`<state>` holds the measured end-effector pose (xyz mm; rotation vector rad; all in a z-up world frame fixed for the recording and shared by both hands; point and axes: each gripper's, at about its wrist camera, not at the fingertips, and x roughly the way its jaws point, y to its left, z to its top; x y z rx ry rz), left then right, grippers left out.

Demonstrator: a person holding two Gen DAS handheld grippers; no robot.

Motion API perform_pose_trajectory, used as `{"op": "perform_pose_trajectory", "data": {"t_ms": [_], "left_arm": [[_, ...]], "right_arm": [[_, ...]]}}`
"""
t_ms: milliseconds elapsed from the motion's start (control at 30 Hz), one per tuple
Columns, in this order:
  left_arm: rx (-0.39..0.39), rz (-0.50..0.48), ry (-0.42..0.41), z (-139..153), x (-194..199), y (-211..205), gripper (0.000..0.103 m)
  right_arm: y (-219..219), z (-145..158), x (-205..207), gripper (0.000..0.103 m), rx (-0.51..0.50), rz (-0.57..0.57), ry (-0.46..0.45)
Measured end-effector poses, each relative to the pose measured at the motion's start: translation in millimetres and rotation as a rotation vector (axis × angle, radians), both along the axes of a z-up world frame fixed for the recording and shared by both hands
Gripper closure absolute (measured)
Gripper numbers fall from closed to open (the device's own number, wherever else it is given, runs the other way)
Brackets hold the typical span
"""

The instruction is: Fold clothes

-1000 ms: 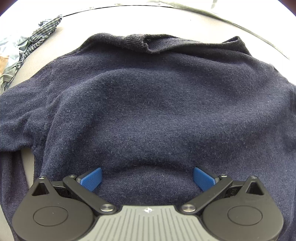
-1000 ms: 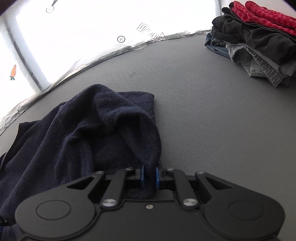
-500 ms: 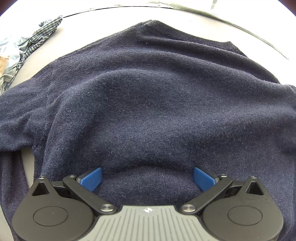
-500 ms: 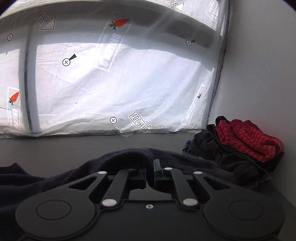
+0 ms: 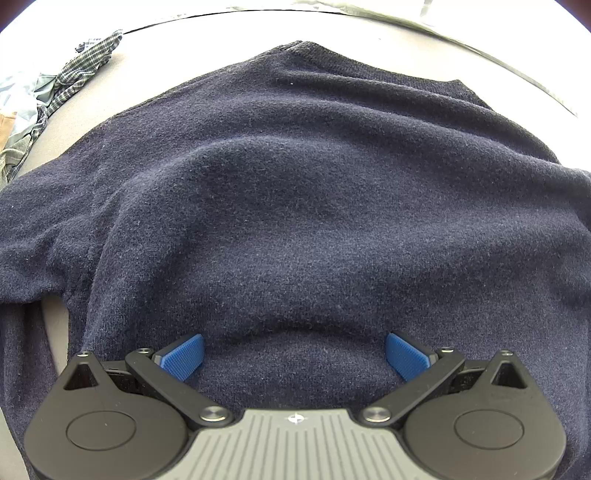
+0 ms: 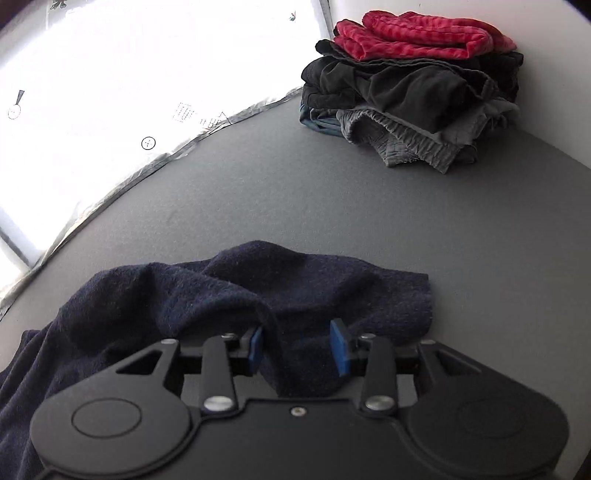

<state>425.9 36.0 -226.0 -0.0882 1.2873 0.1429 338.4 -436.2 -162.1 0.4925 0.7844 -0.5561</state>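
Right gripper (image 6: 298,345) jaws have parted off the sweater (image 6: 229,291); left gripper (image 5: 293,354) (jaws wide) holds nothing.

grey tabletop (image 6: 332,206) | bright plastic-covered window (image 6: 110,74) | pale wall (image 6: 554,22)

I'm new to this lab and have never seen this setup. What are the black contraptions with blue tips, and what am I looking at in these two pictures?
They are handheld grasping tools, one in each of a person's hands, each with a fisheye camera looking along its two fingers. The left tool hangs wide open over a navy sweater spread on a grey table. The right tool is open too; a fold of the same sweater lies between its blue pads, ungripped. A stack of folded clothes sits in the far corner, and a plaid garment lies at the left edge.
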Motion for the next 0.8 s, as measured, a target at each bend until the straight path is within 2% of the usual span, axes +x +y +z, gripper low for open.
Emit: {"op": "perform_pose_trajectory", "data": {"t_ms": [100, 167, 333, 400, 600, 700, 800], "left_arm": [[0.001, -0.002, -0.006, 1.2, 2.2, 5.7, 0.000], [0.001, -0.002, -0.009, 2.0, -5.8, 3.7, 0.000], [0.001, 0.000, -0.007, 11.2, -38.5, -9.3, 0.000], [0.001, 0.000, -0.006, 10.9, -40.3, -10.8, 0.000], [0.001, 0.002, -0.009, 20.9, -40.9, -19.9, 0.000], [0.003, 0.004, -0.016, 27.4, -34.5, -23.3, 0.000], [0.005, 0.007, -0.023, 30.7, -29.4, -21.8, 0.000]], "right_arm": [[-14.9, -5.2, -3.8, 0.059, -0.019, -0.023, -0.002], [-20.7, -5.8, -4.9, 0.052, -0.050, -0.019, -0.005], [-33.7, -4.9, -16.1, 0.050, 0.013, 0.021, -0.064], [-37.1, -5.8, -18.2, 0.049, 0.025, 0.061, -0.055], [-52.4, -5.7, -29.2, 0.038, 0.036, 0.065, -0.033], [-51.2, -6.5, -26.5, 0.035, -0.008, 0.156, 0.024], [-51.9, -3.9, -29.6, 0.031, -0.040, 0.192, 0.032]]}}
